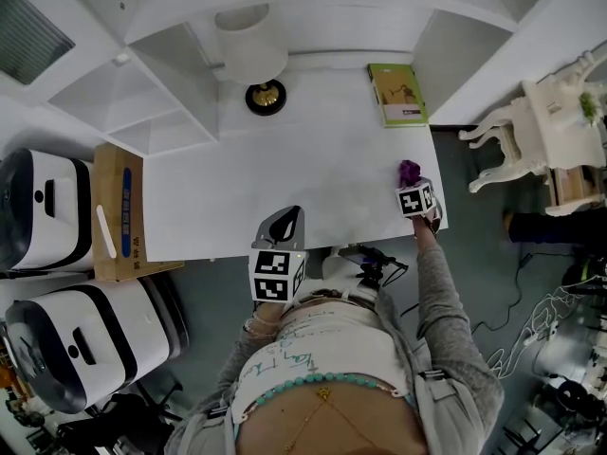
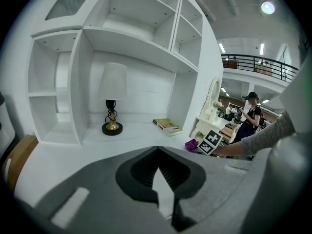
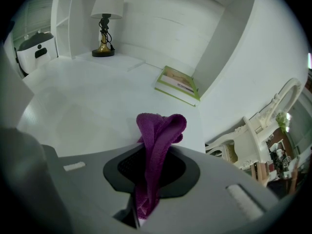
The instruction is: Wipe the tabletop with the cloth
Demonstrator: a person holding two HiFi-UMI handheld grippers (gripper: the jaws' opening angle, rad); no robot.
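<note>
Purple cloth [image 3: 159, 130], clamped bunched in the right tool [image 3: 151, 152], could be pulled loose by desk [image 1: 285, 159] friction; left tool [image 2: 158, 150] is shut, empty.

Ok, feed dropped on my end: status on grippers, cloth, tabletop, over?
Right gripper shut on purple cloth, near tabletop's right edge. Left gripper shut, empty, at front edge. Lamp and green book at back; middle bare.

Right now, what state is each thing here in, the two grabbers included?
Right gripper: shut on the cloth.
Cloth: bunched, sticking out past the jaw tips.
Left gripper: shut, holding nothing.
Lamp: upright.
Book: closed, lying flat.
</note>
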